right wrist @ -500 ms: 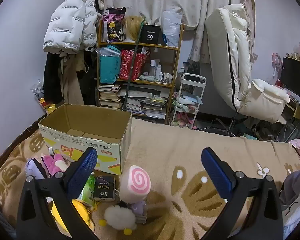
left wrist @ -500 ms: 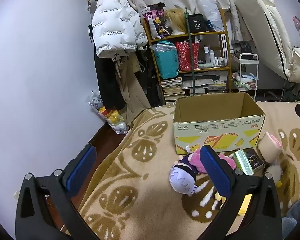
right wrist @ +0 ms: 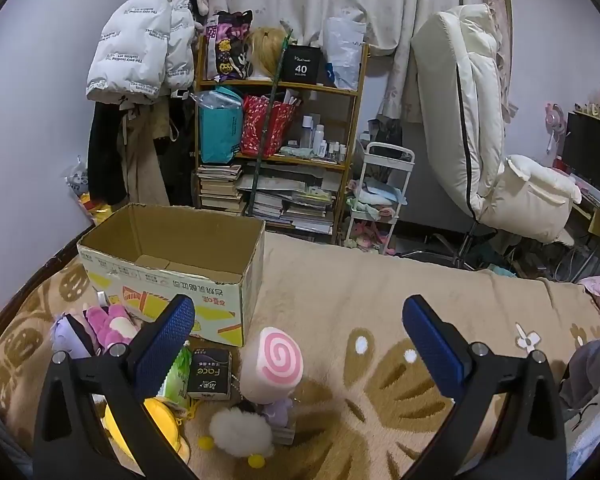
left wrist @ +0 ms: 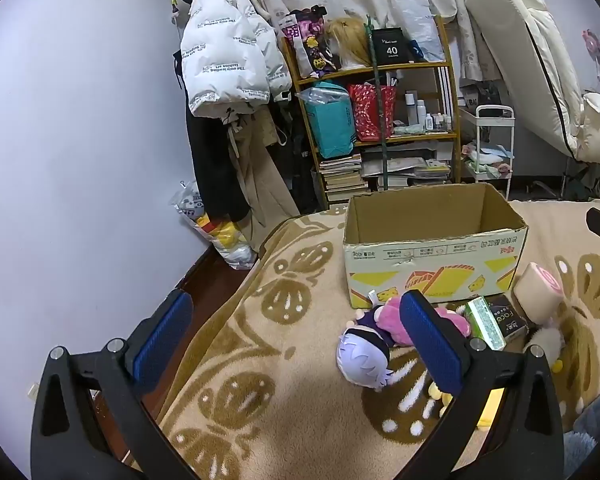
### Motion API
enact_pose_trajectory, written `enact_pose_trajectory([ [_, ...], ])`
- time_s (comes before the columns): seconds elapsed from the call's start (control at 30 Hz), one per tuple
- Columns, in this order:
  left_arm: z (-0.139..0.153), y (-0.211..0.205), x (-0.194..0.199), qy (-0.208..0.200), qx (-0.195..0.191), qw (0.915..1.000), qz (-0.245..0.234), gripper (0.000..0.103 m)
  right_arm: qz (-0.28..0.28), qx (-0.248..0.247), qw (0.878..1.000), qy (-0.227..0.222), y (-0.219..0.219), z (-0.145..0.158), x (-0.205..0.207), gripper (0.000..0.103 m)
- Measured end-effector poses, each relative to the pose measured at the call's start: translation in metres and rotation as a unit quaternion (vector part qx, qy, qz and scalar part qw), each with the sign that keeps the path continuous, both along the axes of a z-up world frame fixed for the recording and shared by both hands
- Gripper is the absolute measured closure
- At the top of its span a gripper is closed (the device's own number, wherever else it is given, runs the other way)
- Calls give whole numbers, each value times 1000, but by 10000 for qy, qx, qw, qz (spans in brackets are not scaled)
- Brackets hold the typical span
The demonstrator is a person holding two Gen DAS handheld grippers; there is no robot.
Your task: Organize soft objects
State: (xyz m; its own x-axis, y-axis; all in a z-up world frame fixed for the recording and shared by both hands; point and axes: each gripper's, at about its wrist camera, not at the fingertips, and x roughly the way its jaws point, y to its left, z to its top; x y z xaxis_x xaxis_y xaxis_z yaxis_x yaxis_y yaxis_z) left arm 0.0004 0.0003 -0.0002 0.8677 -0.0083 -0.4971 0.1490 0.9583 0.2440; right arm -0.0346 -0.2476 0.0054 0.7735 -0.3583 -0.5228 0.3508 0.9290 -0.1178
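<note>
An open, empty cardboard box [left wrist: 432, 248] [right wrist: 172, 256] stands on the patterned beige blanket [left wrist: 284, 344]. In front of it lie a purple-haired doll with a pink plush [left wrist: 376, 340] [right wrist: 96, 328], a pink swirl roll plush [left wrist: 538, 288] [right wrist: 272, 364], a white fluffy plush [right wrist: 240, 432] and a yellow plush [right wrist: 160, 424]. My left gripper [left wrist: 296, 344] is open and empty, left of the doll. My right gripper [right wrist: 300, 344] is open and empty above the swirl plush.
A green packet [right wrist: 176, 376] and a black "Face" tissue pack [right wrist: 210, 374] lie among the plush. A cluttered shelf [right wrist: 276, 132], hanging coats [left wrist: 228, 92], a white cart [right wrist: 380, 192] and a cream chair [right wrist: 480, 132] stand beyond the bed. The bed edge drops at the left [left wrist: 220, 280].
</note>
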Motion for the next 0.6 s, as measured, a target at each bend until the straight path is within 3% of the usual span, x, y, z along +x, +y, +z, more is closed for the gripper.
enact_pose_trajectory([
  [0.6,-1,-5,-5,-27,20,10000,14,1,27,35,10000,50,0,-10,5,0],
])
